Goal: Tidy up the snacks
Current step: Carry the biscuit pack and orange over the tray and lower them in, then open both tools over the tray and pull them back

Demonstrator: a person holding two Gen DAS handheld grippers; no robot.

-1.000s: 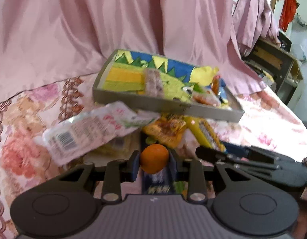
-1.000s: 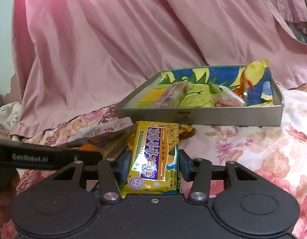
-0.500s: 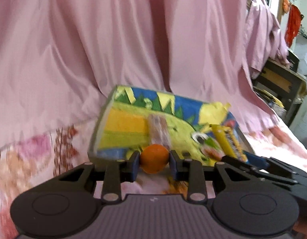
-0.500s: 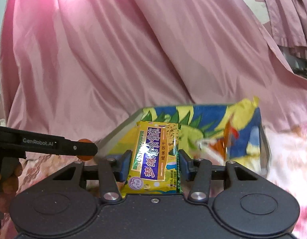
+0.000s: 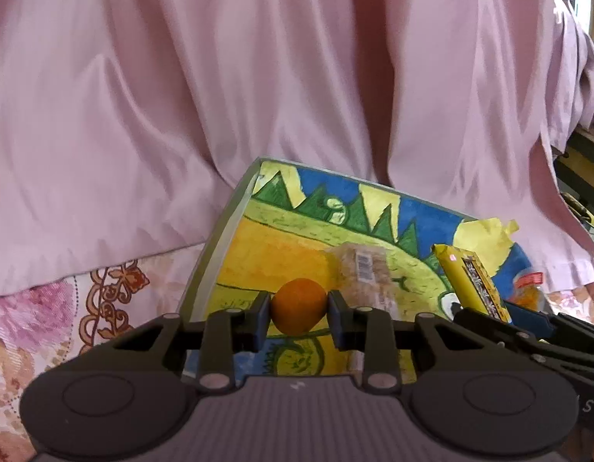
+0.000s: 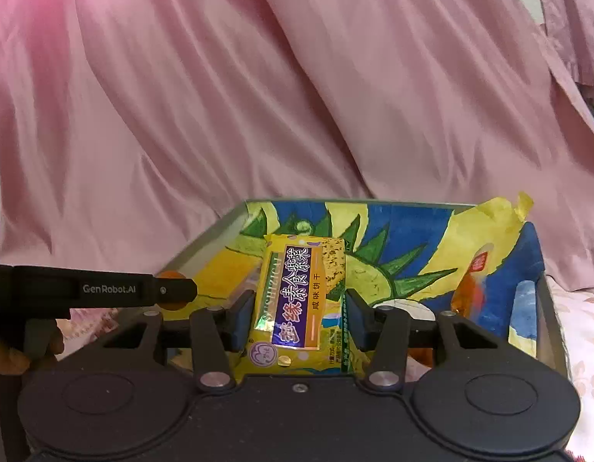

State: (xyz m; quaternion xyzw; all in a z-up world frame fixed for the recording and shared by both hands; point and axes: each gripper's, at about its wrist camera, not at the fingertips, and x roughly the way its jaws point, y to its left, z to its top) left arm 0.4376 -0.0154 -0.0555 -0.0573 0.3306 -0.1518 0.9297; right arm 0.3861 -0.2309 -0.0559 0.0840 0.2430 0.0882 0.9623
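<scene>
My left gripper (image 5: 298, 308) is shut on a small orange fruit (image 5: 298, 305) and holds it over the near left part of the grey tray (image 5: 216, 254), which has a bright painted lining. My right gripper (image 6: 298, 313) is shut on a yellow cracker packet (image 6: 300, 300) and holds it over the same tray (image 6: 204, 246). The packet also shows in the left wrist view (image 5: 470, 281), and the left gripper with the orange shows at the left of the right wrist view (image 6: 173, 288). A clear wrapped snack (image 5: 364, 269) lies in the tray.
Pink satin cloth (image 5: 258, 77) hangs close behind the tray. A floral bedspread (image 5: 46, 308) lies to the left. An orange-red packet (image 6: 474, 288) lies at the tray's right side. Dark furniture (image 5: 581, 169) stands at the far right.
Both grippers have risen from the snack pile and moved forward over the tray, each still holding its item. The loose snacks on the bedspread have dropped out of view.
</scene>
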